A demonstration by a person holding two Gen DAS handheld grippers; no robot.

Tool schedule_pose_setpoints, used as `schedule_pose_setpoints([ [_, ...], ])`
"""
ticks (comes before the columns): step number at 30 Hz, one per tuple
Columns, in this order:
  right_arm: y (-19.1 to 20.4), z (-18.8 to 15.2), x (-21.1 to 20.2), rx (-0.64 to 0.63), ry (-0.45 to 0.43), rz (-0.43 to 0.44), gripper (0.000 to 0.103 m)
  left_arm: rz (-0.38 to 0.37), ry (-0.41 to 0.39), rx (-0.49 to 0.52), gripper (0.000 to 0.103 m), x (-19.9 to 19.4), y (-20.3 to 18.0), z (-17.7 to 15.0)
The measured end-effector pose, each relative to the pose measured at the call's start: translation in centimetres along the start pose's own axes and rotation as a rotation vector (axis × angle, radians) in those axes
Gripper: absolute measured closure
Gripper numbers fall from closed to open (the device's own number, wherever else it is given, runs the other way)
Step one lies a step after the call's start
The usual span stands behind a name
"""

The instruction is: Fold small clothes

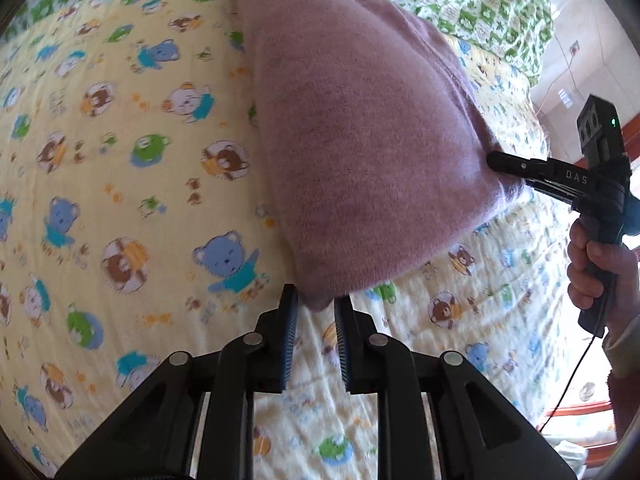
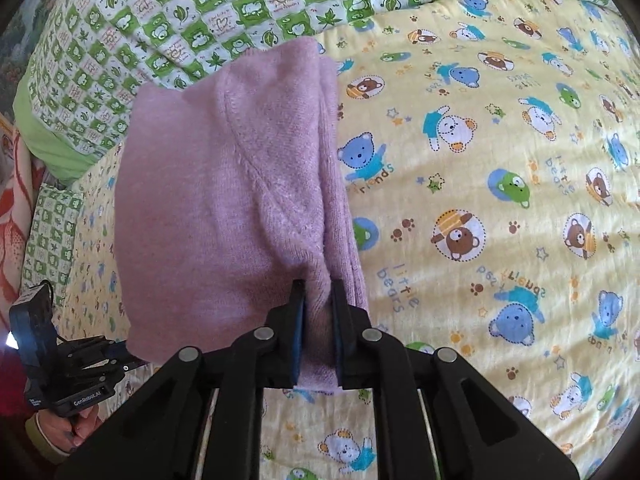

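Note:
A small pink knitted garment [image 1: 360,140] is held up off a yellow bear-print quilt [image 1: 120,160], folded over on itself. My left gripper [image 1: 316,300] has one corner of the garment between its fingertips, with the jaws narrowly apart around it. My right gripper [image 2: 318,304] is shut on the opposite edge of the garment [image 2: 224,184], with cloth bunched between the pads. The right gripper also shows in the left wrist view [image 1: 496,158], and the left gripper's body shows low on the left of the right wrist view, its tips hidden behind the cloth.
A green and white patterned quilt [image 2: 160,20] lies folded at the far side of the bed. The yellow quilt [image 2: 500,200] stretches out flat to the right. A red-framed piece of furniture [image 1: 628,140] and a white wall stand beyond the bed edge.

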State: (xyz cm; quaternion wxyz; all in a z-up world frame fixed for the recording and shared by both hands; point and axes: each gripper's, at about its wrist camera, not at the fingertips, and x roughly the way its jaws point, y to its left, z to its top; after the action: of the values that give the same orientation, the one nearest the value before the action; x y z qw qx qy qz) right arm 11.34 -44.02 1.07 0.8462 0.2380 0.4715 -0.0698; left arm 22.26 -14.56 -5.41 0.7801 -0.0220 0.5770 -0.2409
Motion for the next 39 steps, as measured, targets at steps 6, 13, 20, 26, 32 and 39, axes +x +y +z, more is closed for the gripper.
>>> schedule_pose_setpoints([
  [6, 0.1, 1.0, -2.0, 0.024, -0.064, -0.005, 0.058, -0.022, -0.057, -0.051, 0.061, -2.9, 1.4, 1.4],
  [13, 1.2, 4.1, -0.5, 0.029, -0.082, 0.016, 0.049, -0.069, -0.087, -0.131, 0.045, -3.7, 2.5, 5.7],
  [20, 0.8, 7.3, 1.8, 0.046, -0.086, 0.045, 0.044, -0.098, -0.092, -0.149, 0.032, -3.0, 2.6, 9.9],
  [26, -0.9, 8.9, 4.5, 0.049, -0.058, 0.019, 0.042, -0.112, -0.065, -0.188, 0.03, -0.6, 3.0, 12.0],
  [32, -2.6, 8.7, 4.5, 0.12, -0.076, 0.087, 0.042, -0.118, -0.06, -0.218, 0.026, 1.4, 3.8, 13.3],
  [39, -2.8, 8.0, 4.4, 0.143, -0.019, 0.202, 0.04, -0.194, -0.043, -0.287, 0.025, 3.4, 5.1, 13.6],
])
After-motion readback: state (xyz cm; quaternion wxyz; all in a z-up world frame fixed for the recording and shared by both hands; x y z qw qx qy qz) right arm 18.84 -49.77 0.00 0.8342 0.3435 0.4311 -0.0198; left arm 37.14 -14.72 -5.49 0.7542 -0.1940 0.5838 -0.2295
